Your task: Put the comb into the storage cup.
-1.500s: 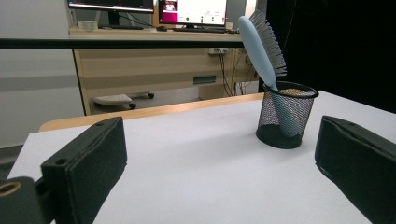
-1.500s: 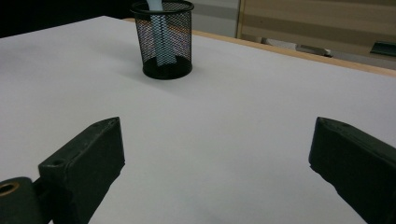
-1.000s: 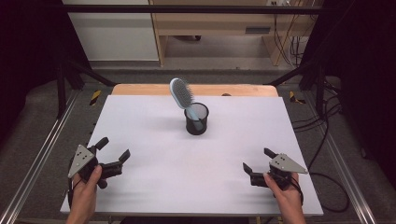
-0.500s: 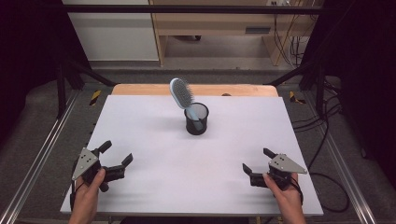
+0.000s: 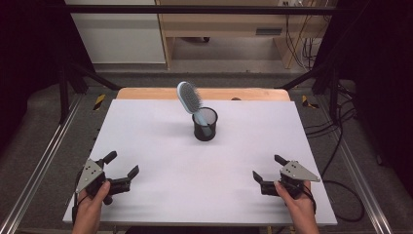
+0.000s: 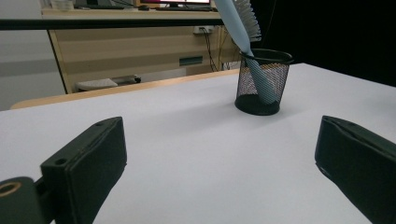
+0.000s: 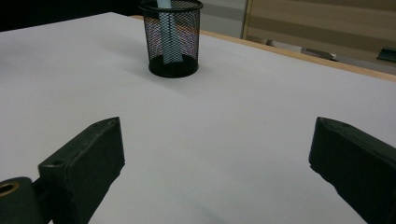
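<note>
While the white desk (image 5: 160, 146) spreads across most of the high view, with a strip of bare wood along its far edge, very little stands on it. Beyond that far edge lies a grey floor (image 5: 234, 53), and past it a pale wooden cabinet (image 5: 229, 19) against the back of the room, with cables hanging down at its right.

Near the far middle of the desk stands a black mesh cup (image 5: 205, 124), upright, its base flat on the white surface. A pale blue hairbrush (image 5: 190, 100) sits in it handle down, tilted so that its bristled head leans out over the rim toward the far left. From the left tool's view the cup (image 6: 263, 81) appears ahead and to the right, with the brush handle (image 6: 254, 70) showing through the mesh; from the right tool's view the cup (image 7: 172, 37) is ahead and to the left.

At the near left corner a hand holds the left tool (image 5: 118, 169), its jaws spread wide and holding nothing, low over the desk and well apart from the cup. At the near right a hand holds the right tool (image 5: 269, 168), likewise spread wide with nothing between the jaws, low over the desk and just as far from the cup.
</note>
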{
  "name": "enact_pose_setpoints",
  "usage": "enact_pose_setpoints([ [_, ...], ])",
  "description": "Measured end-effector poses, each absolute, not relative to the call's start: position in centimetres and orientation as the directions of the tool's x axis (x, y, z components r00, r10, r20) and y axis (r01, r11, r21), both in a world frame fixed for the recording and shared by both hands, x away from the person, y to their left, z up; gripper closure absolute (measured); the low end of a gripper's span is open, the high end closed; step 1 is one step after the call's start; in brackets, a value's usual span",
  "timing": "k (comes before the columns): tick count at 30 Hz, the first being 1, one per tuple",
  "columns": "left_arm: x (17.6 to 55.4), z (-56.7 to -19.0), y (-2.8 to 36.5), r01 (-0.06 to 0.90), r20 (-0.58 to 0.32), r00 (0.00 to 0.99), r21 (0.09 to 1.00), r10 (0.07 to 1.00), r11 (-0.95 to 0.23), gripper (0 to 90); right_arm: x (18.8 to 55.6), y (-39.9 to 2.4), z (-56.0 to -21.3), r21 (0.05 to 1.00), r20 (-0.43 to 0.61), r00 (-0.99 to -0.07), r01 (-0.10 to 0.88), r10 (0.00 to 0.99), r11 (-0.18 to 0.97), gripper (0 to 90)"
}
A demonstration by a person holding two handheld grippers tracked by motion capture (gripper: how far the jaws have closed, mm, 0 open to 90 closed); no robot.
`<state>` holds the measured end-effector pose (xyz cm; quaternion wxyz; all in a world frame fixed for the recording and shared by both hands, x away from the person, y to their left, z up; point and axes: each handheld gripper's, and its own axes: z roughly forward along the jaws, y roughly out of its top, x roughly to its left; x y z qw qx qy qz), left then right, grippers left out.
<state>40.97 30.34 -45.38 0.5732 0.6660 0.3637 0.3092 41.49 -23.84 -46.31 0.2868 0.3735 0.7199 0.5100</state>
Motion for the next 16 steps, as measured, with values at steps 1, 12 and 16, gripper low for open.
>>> enact_pose_setpoints([
  [1, 40.9, -45.4, 30.3, 0.13, -0.007, 0.547, 0.989, 0.837, -0.077, 2.2, 41.5, -23.8, -46.3, 0.949, -0.032, -0.556, 0.244, 0.83, 0.201, 3.6],
  [12, 40.8, -45.0, 31.9, 0.109, -0.029, 0.517, 0.993, 0.856, -0.033, 2.3, 41.5, -24.3, -46.4, 0.952, -0.031, -0.559, 0.236, 0.829, 0.194, 3.6],
  [16, 41.0, -45.2, 32.2, 0.118, -0.02, 0.507, 0.992, 0.862, -0.046, 2.3, 41.6, -24.3, -46.4, 0.951, -0.03, -0.558, 0.239, 0.829, 0.195, 3.6],
])
